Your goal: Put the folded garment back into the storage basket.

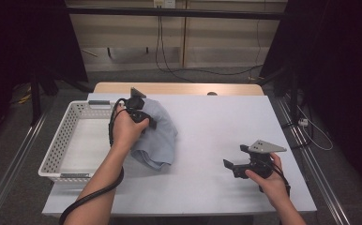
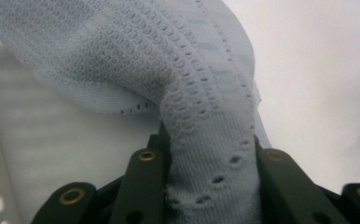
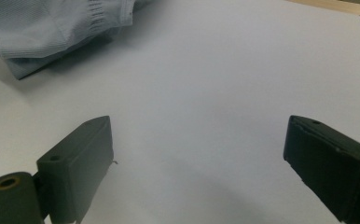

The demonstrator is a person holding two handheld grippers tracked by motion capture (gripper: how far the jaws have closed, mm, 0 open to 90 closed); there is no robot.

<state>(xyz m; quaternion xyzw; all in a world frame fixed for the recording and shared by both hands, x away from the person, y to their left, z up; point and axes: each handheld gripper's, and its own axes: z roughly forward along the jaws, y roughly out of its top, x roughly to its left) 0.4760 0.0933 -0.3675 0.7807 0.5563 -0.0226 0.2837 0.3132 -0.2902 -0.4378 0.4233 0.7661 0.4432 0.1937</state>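
The left tool [image 1: 139,115] is pinching a bunched fold of the light blue cloth [image 1: 158,136], which hangs from it down to the desk [image 1: 207,122] just beside the white basket [image 1: 59,145]. The right tool [image 1: 235,165] rests on the desk with its jaws spread, well apart from the cloth.

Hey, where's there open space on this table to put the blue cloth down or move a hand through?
The widest bare patch of the table lies between the blue cloth and the right gripper. The white basket has a bare floor too. It is crowded where the left gripper clamps the cloth beside the basket's rim.
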